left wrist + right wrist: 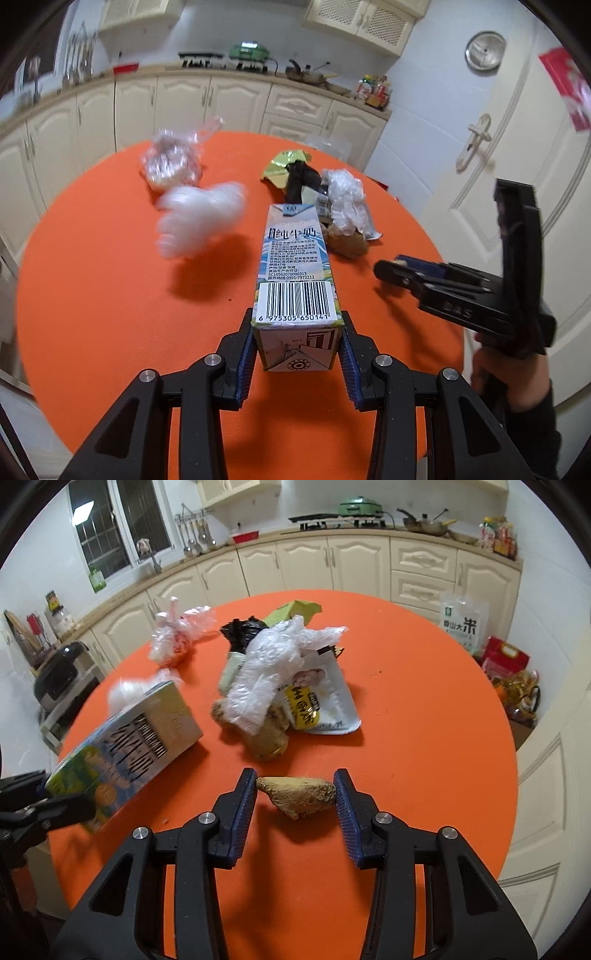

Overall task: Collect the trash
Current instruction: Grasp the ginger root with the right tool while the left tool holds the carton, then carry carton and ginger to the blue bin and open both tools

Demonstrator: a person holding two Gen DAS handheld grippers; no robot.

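Left jaws part closed, both blue pads pressed flat on the base end of the milk carton; left gripper has it clear of the desk, carton pointing forward along the fingers, barcode face up. Right jaws also part closed, on a brownish scrap that looks like a ginger piece: both pads touch its two ends. Right gripper sits low over the desk's near half; can't tell if the scrap is lifted or resting on the orange cloth, shadow directly under it.

Rest of the trash, right wrist view:
- main heap mid-desk: crumpled clear plastic wrap on top, white snack pouch with yellow label partly under it, black bag at the back, green wrapper behind that, another ginger-like lump at the near edge of the heap
- knotted clear plastic bag left of the heap, apart from it
- blurred white plastic clump just beyond the held carton

Left wrist view: right gripper comes in from the right edge with a hand on its handle, tips near the heap's right side. White clump is motion-blurred in this view too
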